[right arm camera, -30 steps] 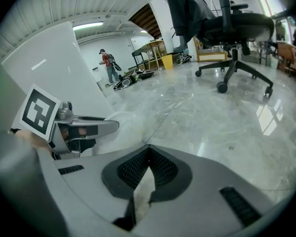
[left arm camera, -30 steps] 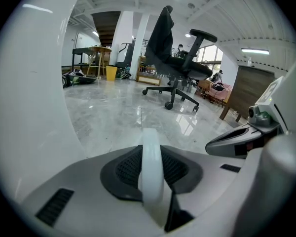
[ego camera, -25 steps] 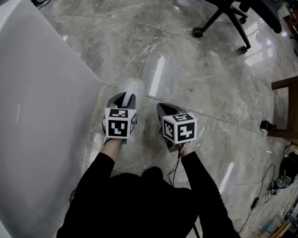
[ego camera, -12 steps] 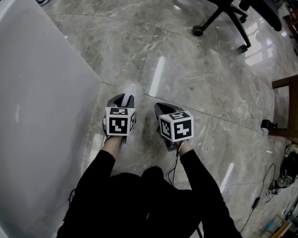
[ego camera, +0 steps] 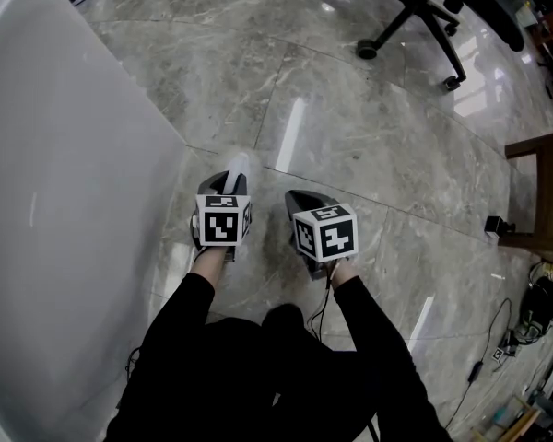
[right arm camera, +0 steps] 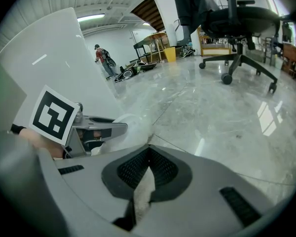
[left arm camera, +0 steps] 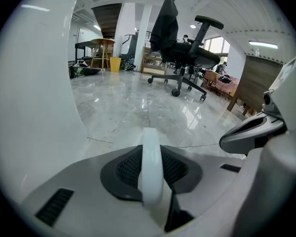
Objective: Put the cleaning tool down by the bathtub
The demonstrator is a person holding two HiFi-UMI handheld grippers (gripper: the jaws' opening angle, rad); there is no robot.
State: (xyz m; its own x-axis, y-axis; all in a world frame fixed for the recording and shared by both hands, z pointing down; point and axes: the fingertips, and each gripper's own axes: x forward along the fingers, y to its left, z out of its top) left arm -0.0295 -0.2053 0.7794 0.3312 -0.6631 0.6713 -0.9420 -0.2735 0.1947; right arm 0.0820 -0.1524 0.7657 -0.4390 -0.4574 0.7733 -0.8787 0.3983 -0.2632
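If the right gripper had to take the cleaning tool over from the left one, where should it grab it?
Probably the end of the tool that sticks out past the left gripper, the only bare part. Come from its right, jaws across its narrow width: the bathtub wall closes off the left, and the right gripper stands beside it.

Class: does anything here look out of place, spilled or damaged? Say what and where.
Nothing looks spilled or broken. Oddly, a white bathtub stands on a marble floor shared with an office chair, and loose cables trail at the right.
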